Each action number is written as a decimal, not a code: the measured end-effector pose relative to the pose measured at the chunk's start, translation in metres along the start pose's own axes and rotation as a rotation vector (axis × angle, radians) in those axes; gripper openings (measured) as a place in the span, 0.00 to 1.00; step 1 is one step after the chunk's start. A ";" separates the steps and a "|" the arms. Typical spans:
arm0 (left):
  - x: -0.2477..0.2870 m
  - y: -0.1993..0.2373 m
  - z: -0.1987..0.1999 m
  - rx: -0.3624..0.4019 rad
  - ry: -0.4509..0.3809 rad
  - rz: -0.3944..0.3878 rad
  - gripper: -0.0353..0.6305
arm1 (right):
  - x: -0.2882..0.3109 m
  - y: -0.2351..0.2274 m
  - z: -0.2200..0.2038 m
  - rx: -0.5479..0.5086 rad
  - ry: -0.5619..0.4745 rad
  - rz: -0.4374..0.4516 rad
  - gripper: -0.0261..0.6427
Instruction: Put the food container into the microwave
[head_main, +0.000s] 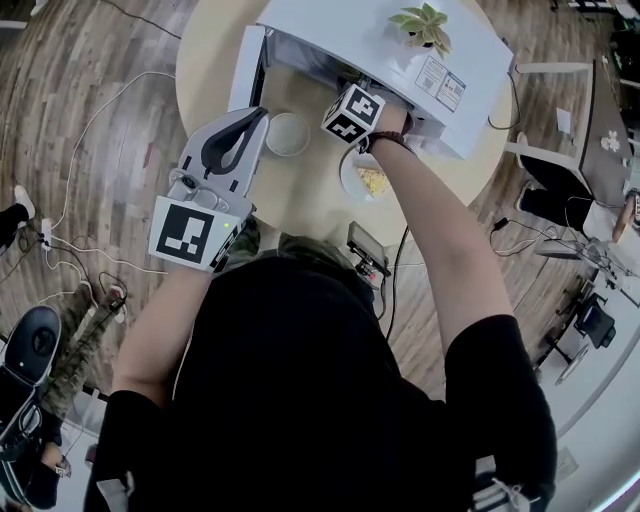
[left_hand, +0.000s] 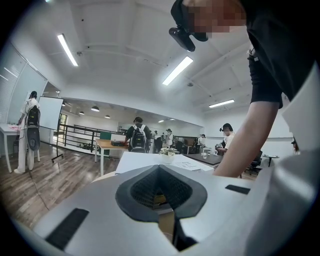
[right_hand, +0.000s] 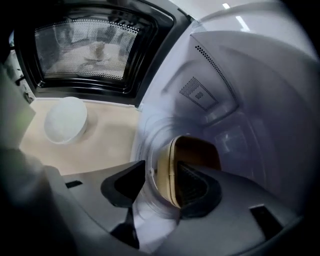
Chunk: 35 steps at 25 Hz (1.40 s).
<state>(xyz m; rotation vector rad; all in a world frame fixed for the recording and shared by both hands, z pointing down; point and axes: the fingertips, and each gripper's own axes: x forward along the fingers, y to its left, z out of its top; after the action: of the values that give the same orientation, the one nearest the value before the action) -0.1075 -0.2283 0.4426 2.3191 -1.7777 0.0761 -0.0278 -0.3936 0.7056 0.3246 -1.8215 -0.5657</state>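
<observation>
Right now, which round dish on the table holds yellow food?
The dish nearer the person, at the table's edge; the plain white dish beside the open microwave door shows no food.

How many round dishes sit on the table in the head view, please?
2: white dish by the left claw; dish of yellow food under the right wrist. Others may be hidden.

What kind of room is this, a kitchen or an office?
Most likely a shared open-plan office or lab, not a kitchen. It has long ceiling light strips, desks with people standing around and a whiteboard. The microwave just sits on a round table.
</observation>
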 end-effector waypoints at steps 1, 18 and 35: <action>-0.001 -0.001 0.001 0.001 -0.002 -0.002 0.08 | -0.004 0.002 -0.001 -0.003 -0.001 -0.005 0.33; -0.010 -0.030 0.016 0.068 -0.051 -0.107 0.08 | -0.098 0.066 -0.011 0.042 -0.044 0.037 0.22; -0.024 -0.061 0.046 0.104 -0.128 -0.211 0.08 | -0.328 0.014 0.073 0.578 -0.609 -0.155 0.06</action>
<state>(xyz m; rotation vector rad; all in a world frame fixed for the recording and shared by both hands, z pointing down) -0.0595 -0.1998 0.3845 2.6266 -1.6068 -0.0144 0.0079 -0.2063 0.4282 0.7480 -2.5584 -0.2343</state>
